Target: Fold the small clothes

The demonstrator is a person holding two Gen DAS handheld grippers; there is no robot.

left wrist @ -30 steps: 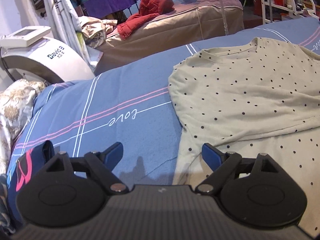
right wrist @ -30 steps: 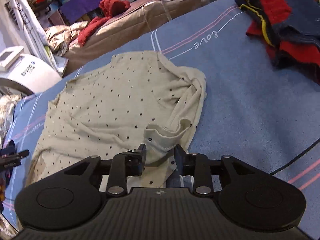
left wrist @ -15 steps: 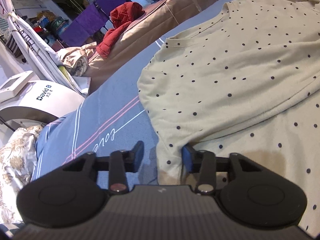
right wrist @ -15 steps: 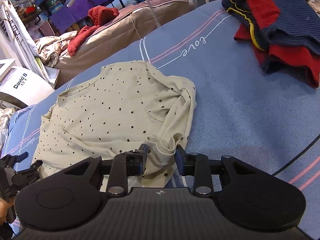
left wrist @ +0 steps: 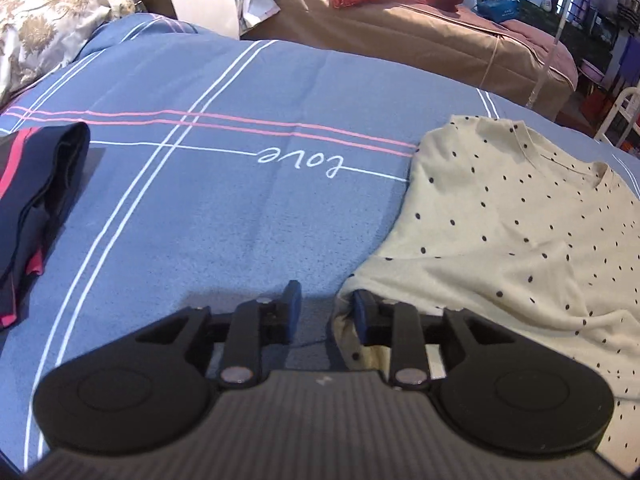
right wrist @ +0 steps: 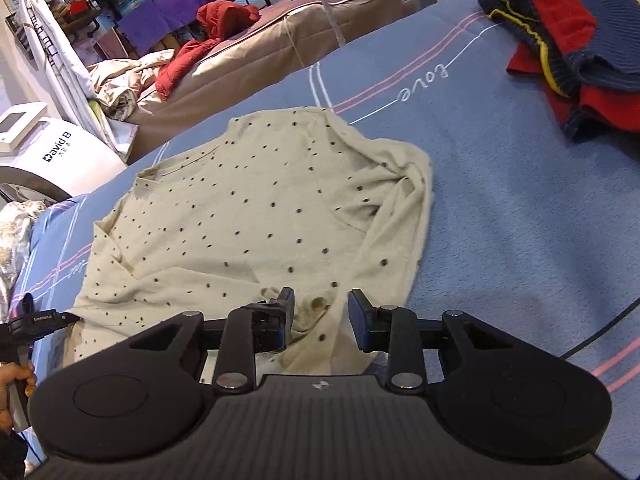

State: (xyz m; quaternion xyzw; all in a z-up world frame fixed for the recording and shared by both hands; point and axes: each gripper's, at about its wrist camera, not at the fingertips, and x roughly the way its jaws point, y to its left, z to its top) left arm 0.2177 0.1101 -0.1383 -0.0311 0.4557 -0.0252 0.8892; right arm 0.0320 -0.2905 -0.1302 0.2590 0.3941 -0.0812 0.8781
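Spread across both views: a bed (right wrist: 520, 208) under a blue cover with white and pink stripes and the word "love" stitched in white. Behind it, a second bed (right wrist: 256, 56) in tan, with a red garment (right wrist: 216, 20) heaped on top. At the far left, a white machine (right wrist: 60, 156) with dark lettering.

Lying flat near the middle of the blue cover: a cream shirt (right wrist: 256, 216) with dark dots, neckline toward the far side, one sleeve bunched and creased along its right edge in the right wrist view. Well apart from it, at the far right corner, a loose pile of red and navy clothes (right wrist: 568, 32). On the opposite side, in the left wrist view, a folded dark garment (left wrist: 36, 200) with pink trim, lying by the left edge.

At the shirt's near hem, right claw (right wrist: 320, 316) set at a middling width, a fold of cream fabric between the two pads; whether pressed or merely straddled, cannot tell. At the shirt's near left corner, left claw (left wrist: 326, 312) narrow and opening, one pad tucked at the fabric's edge, the other over bare blue cover, no pinch visible. At the left edge of the right wrist view, a hand (right wrist: 12, 392) on the grip.
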